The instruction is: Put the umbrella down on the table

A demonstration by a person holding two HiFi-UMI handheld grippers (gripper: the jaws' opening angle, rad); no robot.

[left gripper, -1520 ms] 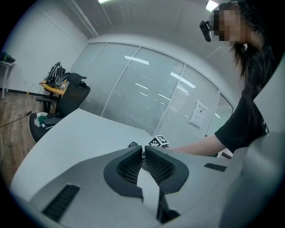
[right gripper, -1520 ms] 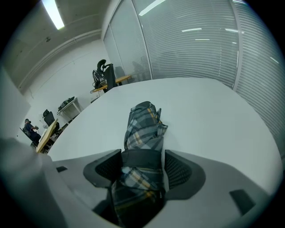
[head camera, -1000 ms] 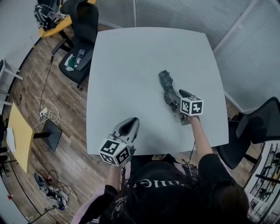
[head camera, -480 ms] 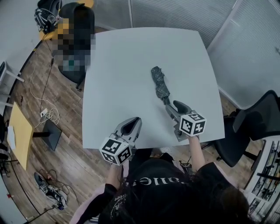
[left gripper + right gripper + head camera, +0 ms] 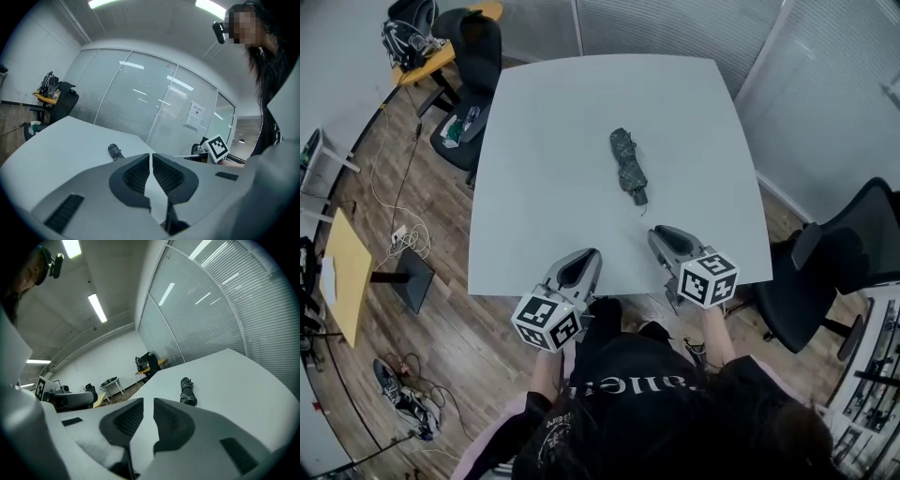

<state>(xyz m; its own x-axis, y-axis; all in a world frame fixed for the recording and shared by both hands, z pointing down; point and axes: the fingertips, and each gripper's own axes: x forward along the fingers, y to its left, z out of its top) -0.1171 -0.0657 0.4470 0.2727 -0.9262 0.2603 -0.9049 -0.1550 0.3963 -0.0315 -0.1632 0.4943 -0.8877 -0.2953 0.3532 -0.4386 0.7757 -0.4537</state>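
A folded dark patterned umbrella (image 5: 628,166) lies flat on the pale grey table (image 5: 544,141), near its middle, with nothing touching it. It also shows small ahead in the left gripper view as the umbrella (image 5: 115,151) and in the right gripper view as the umbrella (image 5: 188,392). My right gripper (image 5: 661,234) hovers at the table's near edge, well short of the umbrella; its jaws are closing, a narrow gap remains and nothing is between them (image 5: 149,401). My left gripper (image 5: 581,258) is beside it at the near edge, shut and empty (image 5: 151,154).
Black office chairs stand at the far left (image 5: 473,89) and at the right (image 5: 839,267) of the table. A yellow desk (image 5: 342,281) and loose cables (image 5: 398,239) are on the wooden floor at left. Glass walls with blinds (image 5: 675,28) close the back.
The right gripper has let go of the umbrella's handle end and drawn back to the near edge, its jaws narrowing. The left gripper has also drawn back a little. The umbrella stays on the table.
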